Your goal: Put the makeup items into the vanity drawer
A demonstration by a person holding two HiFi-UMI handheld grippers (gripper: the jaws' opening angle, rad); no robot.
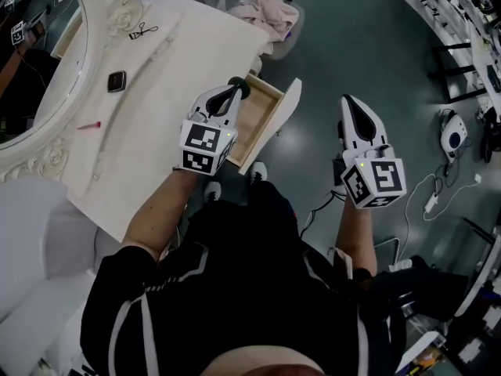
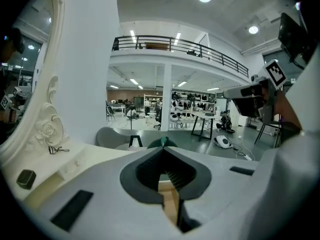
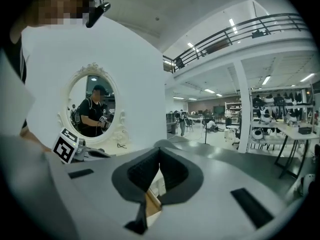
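Observation:
The white vanity (image 1: 168, 61) has its wooden drawer (image 1: 262, 116) pulled out to the right. My left gripper (image 1: 234, 92) hovers over the drawer's near end, jaws shut. A small dark green item (image 1: 241, 88) pokes out at its tips and shows as a green tip (image 2: 162, 142) in the left gripper view. On the vanity top lie an eyelash curler (image 1: 143, 30), a dark compact (image 1: 117, 81) and a thin pink stick (image 1: 88, 124). My right gripper (image 1: 351, 102) hangs over the floor to the right of the drawer, shut and empty (image 3: 159, 150).
An oval mirror (image 1: 31, 53) in a carved white frame stands at the vanity's left. A grey basket with pink cloth (image 1: 270, 14) sits beyond the drawer. Cables and a white device (image 1: 454, 135) lie on the floor at the right.

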